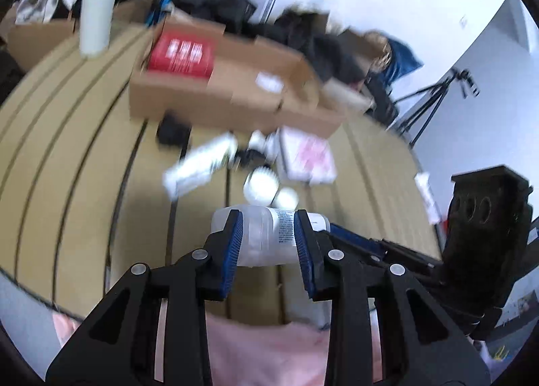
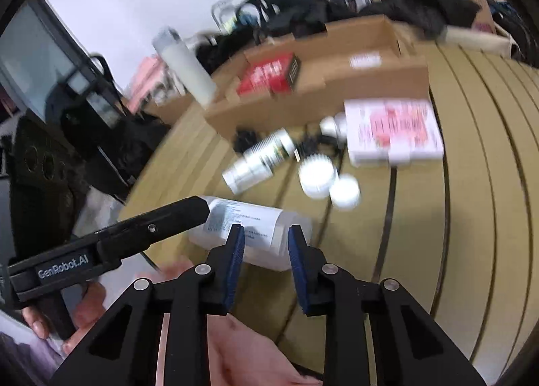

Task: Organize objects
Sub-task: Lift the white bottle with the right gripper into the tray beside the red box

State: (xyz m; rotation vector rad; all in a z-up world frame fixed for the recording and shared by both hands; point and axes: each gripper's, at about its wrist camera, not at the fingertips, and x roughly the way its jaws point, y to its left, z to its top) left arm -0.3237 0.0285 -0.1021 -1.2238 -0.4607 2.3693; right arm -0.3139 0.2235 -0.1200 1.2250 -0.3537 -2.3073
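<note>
A translucent white plastic bottle (image 1: 262, 244) with a printed label lies crosswise, low over the slatted wooden table (image 1: 67, 157). My left gripper (image 1: 267, 217) is shut on it, blue pads against its sides. In the right wrist view the same bottle (image 2: 259, 231) sits between the pads of my right gripper (image 2: 265, 229), which is shut on its right end. The left gripper's black finger (image 2: 175, 217) covers the bottle's other end there, with a hand (image 2: 84, 305) on its handle. The right gripper's body (image 1: 488, 217) shows at the right of the left wrist view.
Beyond the bottle lie a silver bottle (image 2: 259, 160), two white jars (image 2: 316, 173), a pink-and-white box (image 2: 394, 130) and small black items (image 1: 173, 130). Behind them stands an open cardboard box (image 2: 337, 83) holding a red box (image 2: 269, 76). A tall white cylinder (image 2: 185, 62) rises at the left; dark clutter lines the wall.
</note>
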